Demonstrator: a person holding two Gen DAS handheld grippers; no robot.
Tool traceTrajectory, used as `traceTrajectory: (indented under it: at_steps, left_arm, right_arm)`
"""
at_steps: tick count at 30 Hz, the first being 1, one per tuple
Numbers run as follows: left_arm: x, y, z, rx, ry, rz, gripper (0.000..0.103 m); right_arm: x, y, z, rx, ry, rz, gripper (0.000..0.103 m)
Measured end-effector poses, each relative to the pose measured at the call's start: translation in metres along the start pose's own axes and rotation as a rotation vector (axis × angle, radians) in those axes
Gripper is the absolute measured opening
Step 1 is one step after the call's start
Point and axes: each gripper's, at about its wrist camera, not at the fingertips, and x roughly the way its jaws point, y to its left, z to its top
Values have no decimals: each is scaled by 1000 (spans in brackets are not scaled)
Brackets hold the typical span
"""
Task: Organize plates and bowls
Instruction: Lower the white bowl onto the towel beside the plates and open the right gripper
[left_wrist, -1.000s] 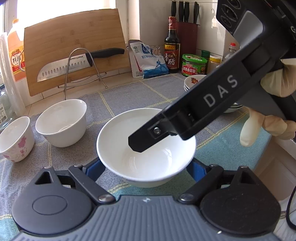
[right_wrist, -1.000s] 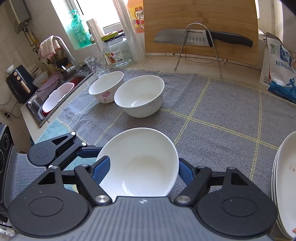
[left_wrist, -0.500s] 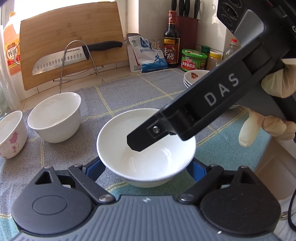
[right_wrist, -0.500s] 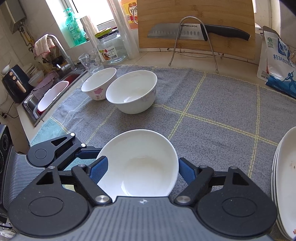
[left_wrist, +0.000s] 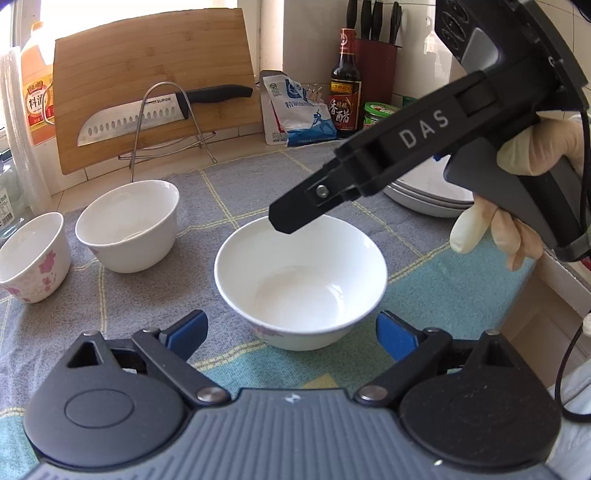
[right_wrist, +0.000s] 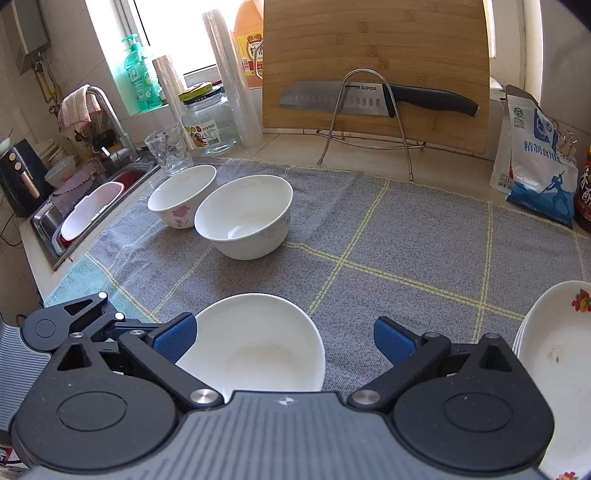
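Both pairs of jaws stand spread wide with nothing pinched: the left gripper (left_wrist: 291, 334) has the white bowl (left_wrist: 301, 280) resting on the grey checked towel (left_wrist: 240, 177) just ahead of its blue pads, and the right gripper (right_wrist: 282, 341) hangs above the same bowl, its left pad over the rim. Farther ahead and to the left sit a deeper white bowl (right_wrist: 244, 216) and a pink-flowered bowl (right_wrist: 181, 195), touching; a stack of plates (right_wrist: 554, 354) lies right of the right gripper
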Motion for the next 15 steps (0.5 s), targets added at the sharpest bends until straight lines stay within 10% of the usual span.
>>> traceTrajectory:
  at_steps: [15]
  left_arm:
    - [-18,47,11,-54,-79,160,99]
  right_arm:
    - [14,35,50,-244,29,-1,103]
